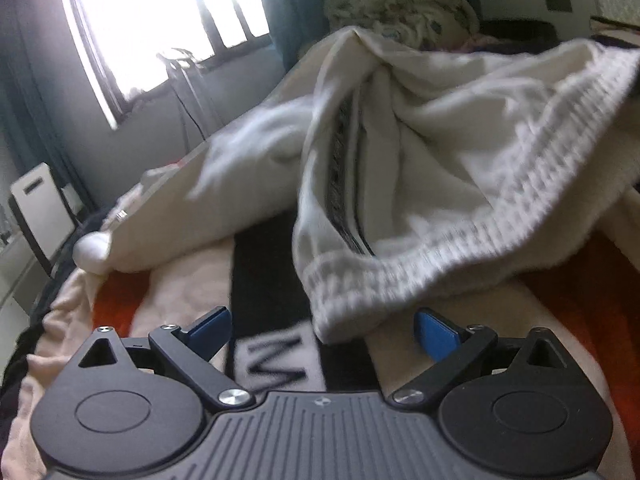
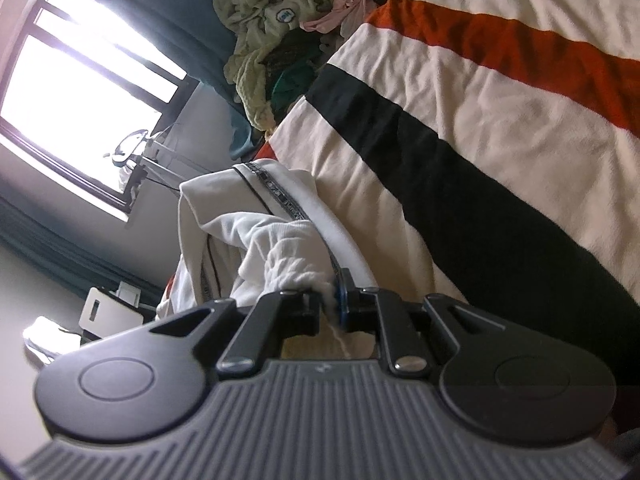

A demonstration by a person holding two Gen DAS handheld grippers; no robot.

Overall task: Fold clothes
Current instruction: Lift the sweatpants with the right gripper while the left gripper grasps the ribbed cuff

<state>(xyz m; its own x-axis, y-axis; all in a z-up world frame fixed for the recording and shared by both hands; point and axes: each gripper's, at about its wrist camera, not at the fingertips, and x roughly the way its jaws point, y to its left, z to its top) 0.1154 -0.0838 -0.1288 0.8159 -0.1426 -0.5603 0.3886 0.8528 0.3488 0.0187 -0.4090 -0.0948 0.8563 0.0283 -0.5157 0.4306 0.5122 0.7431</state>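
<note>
Your left tool [image 1: 322, 334] hangs open over the striped blanket [image 1: 192, 284], its blue pads spread wide with nothing between them. Just beyond it, the white garment [image 1: 420, 168] lies bunched on the bed, its ribbed waistband [image 1: 452, 236] nearest the tool and a dark patterned side stripe [image 1: 340, 184] running down the middle. Your right tool [image 2: 330, 306] is clamped onto a bunched ribbed edge of that white garment [image 2: 256, 236], lifting it off the blanket [image 2: 460, 128]. A heap of other clothes [image 2: 272, 12] sits at the far end of the bed, beside the bright window [image 2: 80, 92].
</note>
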